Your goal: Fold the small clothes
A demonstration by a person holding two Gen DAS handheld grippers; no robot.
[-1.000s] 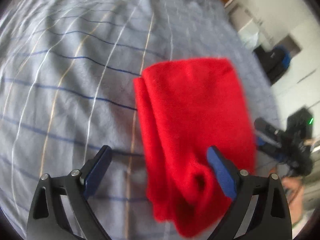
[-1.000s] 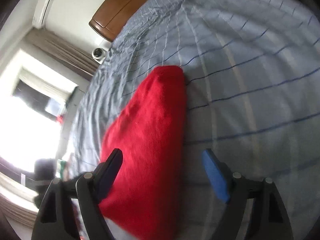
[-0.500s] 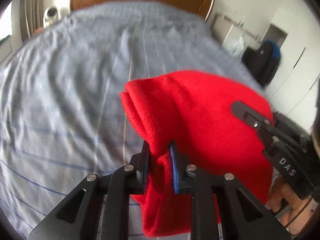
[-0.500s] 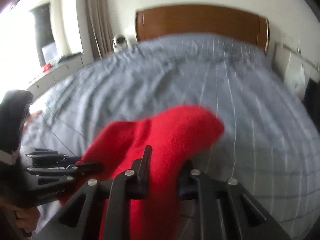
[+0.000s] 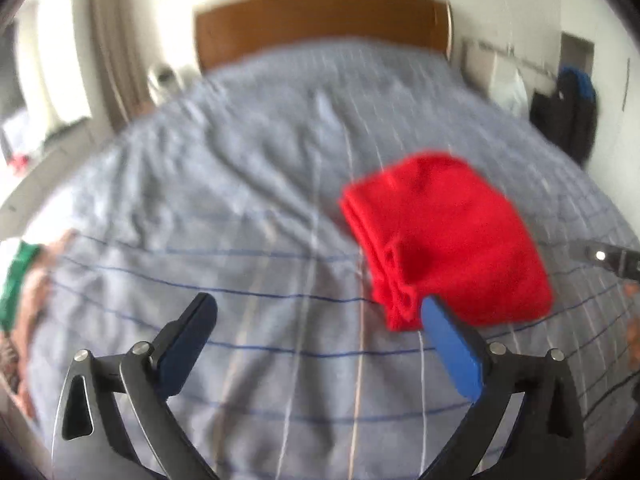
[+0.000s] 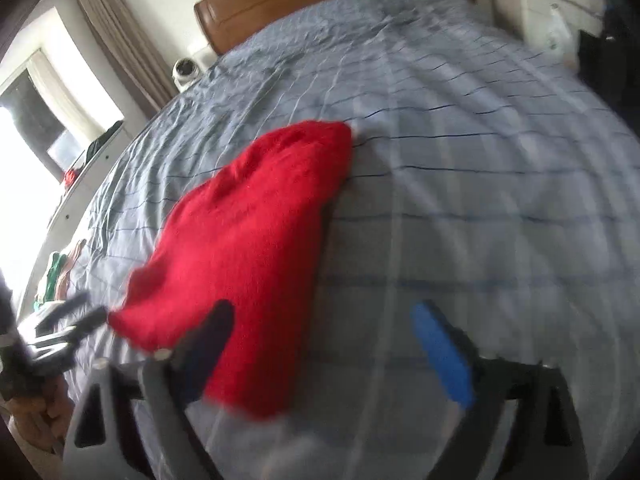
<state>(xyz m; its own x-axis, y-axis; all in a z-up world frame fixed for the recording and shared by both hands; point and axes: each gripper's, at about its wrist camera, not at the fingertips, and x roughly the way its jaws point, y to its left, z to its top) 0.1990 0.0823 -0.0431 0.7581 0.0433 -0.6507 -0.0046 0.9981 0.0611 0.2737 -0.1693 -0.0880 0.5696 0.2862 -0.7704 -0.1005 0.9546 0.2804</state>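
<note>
A folded red garment [image 5: 444, 240] lies flat on the blue-grey striped bedspread [image 5: 240, 208], stacked fold edges facing left. My left gripper [image 5: 320, 320] is open and empty, just in front of the garment's near left corner, its right finger beside that corner. In the right wrist view the same garment [image 6: 248, 248] lies to the left. My right gripper [image 6: 324, 328] is open and empty over its near right edge, the left finger above the cloth. The left gripper also shows at the far left of the right wrist view [image 6: 60, 320].
A wooden headboard [image 5: 320, 20] stands at the far end of the bed. Green and other clothes [image 5: 16, 272] lie at the bed's left edge. A dark bag [image 5: 568, 116] hangs at the right wall. A window and curtain [image 6: 120, 52] are on the left.
Half a second ago both grippers were shut on the red garment and held it up. Now both are open, and the garment lies on the bed, folded smaller.
</note>
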